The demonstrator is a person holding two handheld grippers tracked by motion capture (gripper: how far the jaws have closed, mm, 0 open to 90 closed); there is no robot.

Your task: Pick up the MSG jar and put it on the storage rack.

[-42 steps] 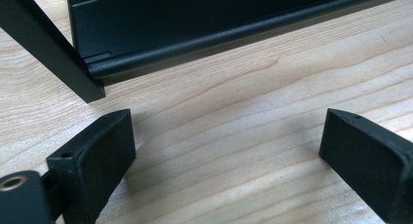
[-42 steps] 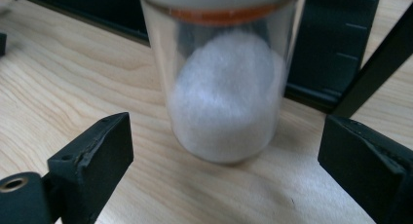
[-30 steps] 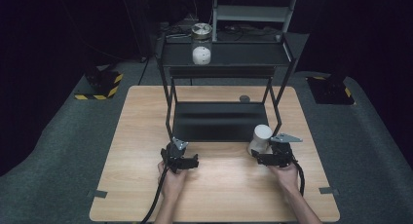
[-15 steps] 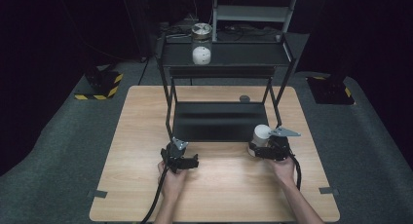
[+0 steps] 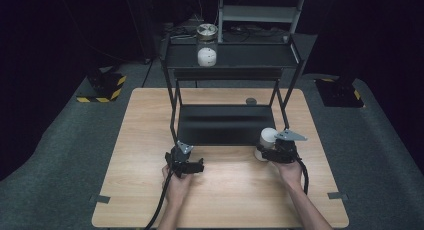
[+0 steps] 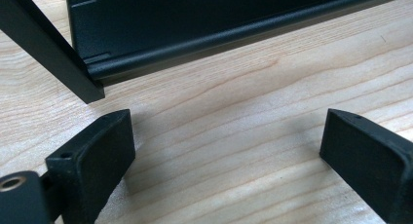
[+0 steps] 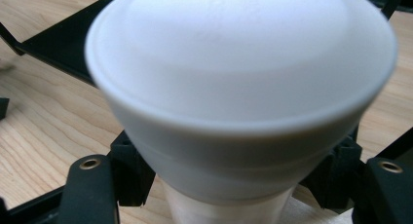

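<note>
A white container (image 5: pixel 266 139) with a wide flat cap (image 7: pixel 243 63) stands on the wooden table (image 5: pixel 150 140), just in front of the right corner of the black rack's lower tray (image 5: pixel 225 125). My right gripper (image 5: pixel 265 152) reaches it from the near side. Its jaws have just been closing, and they now press on the container's narrower body below the cap (image 7: pixel 229 204) from both sides. My left gripper (image 5: pixel 176 157) rests low on the table by the rack's front left leg (image 6: pixel 53 53). Its fingers (image 6: pixel 97 156) stand wide apart with bare wood between them.
The black two-level rack has an upper shelf (image 5: pixel 250 57) that carries a glass jar (image 5: pixel 206 45) with white contents and a metal lid. A small dark round object (image 5: pixel 251 101) lies on the table behind the rack. Yellow-and-black striped blocks (image 5: pixel 100 87) sit on the floor at left.
The right gripper has edged a little toward the white container and its jaws have closed in around it. The left hand and gripper have stayed put.
</note>
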